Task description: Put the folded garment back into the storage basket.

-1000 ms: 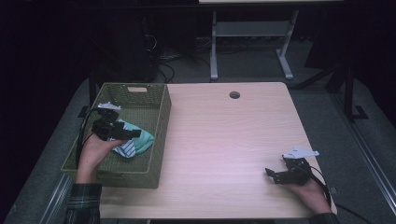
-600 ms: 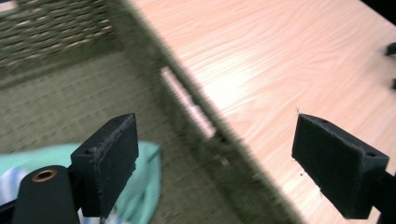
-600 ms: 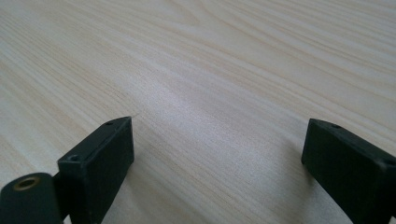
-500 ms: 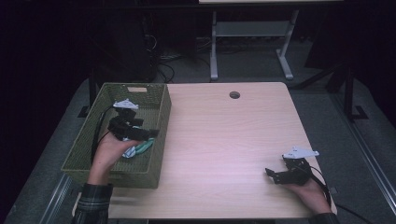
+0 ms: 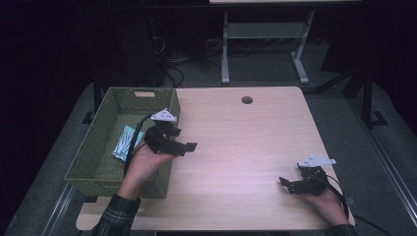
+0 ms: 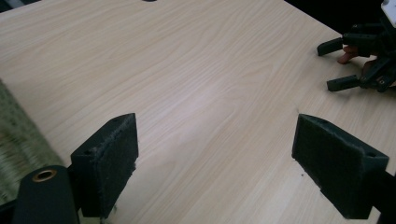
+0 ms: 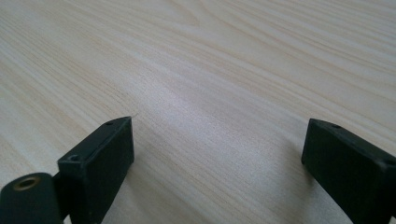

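Observation:
A green woven basket (image 5: pixel 105 105) stands on the left of the wooden table (image 5: pixel 246 142). A teal and white folded cloth (image 5: pixel 124 142) lies inside it. My left gripper (image 5: pixel 189 146) hangs over the basket's right rim and the table beside it, open and holding nothing; its jaws stand wide apart over bare wood (image 6: pixel 219 154). My right gripper (image 5: pixel 286 183) rests near the table's front right, open with nothing between its jaws (image 7: pixel 215 163). In the left gripper view the right gripper (image 6: pixel 334 65) appears far off at the upper right.
A round cable hole (image 5: pixel 247 100) sits near the table's far edge. A metal stand (image 5: pixel 265 44) and cables lie on the dark floor behind the table. A strip of the basket's edge (image 6: pixel 14 135) appears at the left of the left gripper view.
My left gripper has come up out of the basket and moved right over its rim, leaving the cloth inside. The right gripper has stayed still.

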Demonstrator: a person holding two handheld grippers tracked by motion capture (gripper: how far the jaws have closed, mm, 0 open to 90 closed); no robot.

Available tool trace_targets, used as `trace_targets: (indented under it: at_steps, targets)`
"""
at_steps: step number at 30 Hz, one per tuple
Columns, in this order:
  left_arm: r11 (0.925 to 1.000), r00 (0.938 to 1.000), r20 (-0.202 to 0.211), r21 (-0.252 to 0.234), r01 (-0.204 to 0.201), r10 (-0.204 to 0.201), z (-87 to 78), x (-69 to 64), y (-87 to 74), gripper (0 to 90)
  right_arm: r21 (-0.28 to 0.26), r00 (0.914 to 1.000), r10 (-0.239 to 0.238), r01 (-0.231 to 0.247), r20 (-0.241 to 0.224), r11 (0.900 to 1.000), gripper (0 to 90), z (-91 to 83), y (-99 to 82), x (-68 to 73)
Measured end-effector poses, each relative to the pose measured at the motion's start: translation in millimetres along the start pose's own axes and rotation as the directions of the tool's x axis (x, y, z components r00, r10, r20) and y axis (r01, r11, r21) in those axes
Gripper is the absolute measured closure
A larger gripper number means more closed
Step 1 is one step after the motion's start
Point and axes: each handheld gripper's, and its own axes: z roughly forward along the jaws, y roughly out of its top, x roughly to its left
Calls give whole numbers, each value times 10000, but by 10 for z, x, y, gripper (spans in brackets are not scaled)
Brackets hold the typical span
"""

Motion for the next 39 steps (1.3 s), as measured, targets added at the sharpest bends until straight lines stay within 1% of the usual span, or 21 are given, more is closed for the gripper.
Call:
trace_targets:
  at_steps: [3, 5, 7, 10, 12, 13, 15, 17, 20, 22, 24, 26, 28, 30, 32, 36, 39]
  targets:
    - [9999, 9999, 54, -23, -107, 107, 119, -74, -2, 138, 8, 10000, -9, 9, -5, 10000, 86, -1, 0, -1]
    - [9997, 9997, -16, -61, -235, 235, 181, -127, -4, 138, 9, 10000, -6, 6, -3, 10000, 86, -1, 0, -1]
    - [9994, 9994, 61, -63, -339, 340, 241, -182, -4, 139, 9, 10000, -8, 8, -4, 10000, 85, -1, 0, -1]
    - [9985, 9985, -11, -86, -541, 541, 336, -263, -11, 138, 9, 10000, -8, 8, -4, 10000, 86, -1, 0, -1]
    - [9978, 9978, -26, 13, -662, 662, 413, -308, -30, 138, 8, 10000, -9, 9, -4, 10000, 85, -1, 0, -1]
    - [9980, 9980, 19, 17, -632, 632, 456, -334, -43, 138, 9, 10000, -8, 8, -2, 10000, 86, -1, 0, 0]
    - [9961, 9965, 23, 268, -838, 838, 555, -377, -71, 138, 10, 10000, -9, 9, -2, 10000, 85, -1, 0, -1]
    - [9943, 9950, -25, 388, -998, 1000, 629, -405, -97, 138, 15, 10000, -6, 6, -2, 10000, 85, -1, 0, 0]
    - [9926, 9942, 9, 570, -1075, 1076, 752, -439, -153, 138, 14, 10000, -6, 6, -5, 10000, 85, -1, 0, 0]
    - [9905, 9927, -70, 681, -1196, 1204, 830, -463, -192, 138, 9, 10000, -2, 2, -13, 10000, 86, -1, 0, 0]
    - [9899, 9919, -207, 706, -1232, 1250, 907, -481, -235, 138, 11, 10000, -11, 11, -2, 10000, 85, -1, 0, -1]
    - [9879, 9901, -285, 766, -1347, 1372, 953, -476, -261, 138, 10, 10000, -11, 11, 0, 10000, 85, -1, 0, -1]
    - [9878, 9902, -319, 807, -1329, 1358, 974, -474, -275, 138, 11, 10000, -10, 10, 0, 10000, 86, -1, 0, 0]
    - [9890, 9915, -322, 823, -1230, 1260, 1036, -472, -322, 138, 13, 10000, -14, 14, -3, 10000, 85, -1, 0, -1]
    - [9884, 9911, -378, 879, -1239, 1276, 1076, -476, -355, 138, 14, 10000, -10, 10, -2, 10000, 85, -1, 0, -1]
    - [9853, 9887, -506, 1046, -1350, 1408, 1154, -473, -413, 138, 12, 10000, -14, 14, -2, 10000, 85, -1, 0, -1]
    - [9834, 9888, -517, 1234, -1330, 1402, 1210, -458, -453, 138, 14, 10000, -12, 12, -2, 10000, 86, -1, 0, -1]
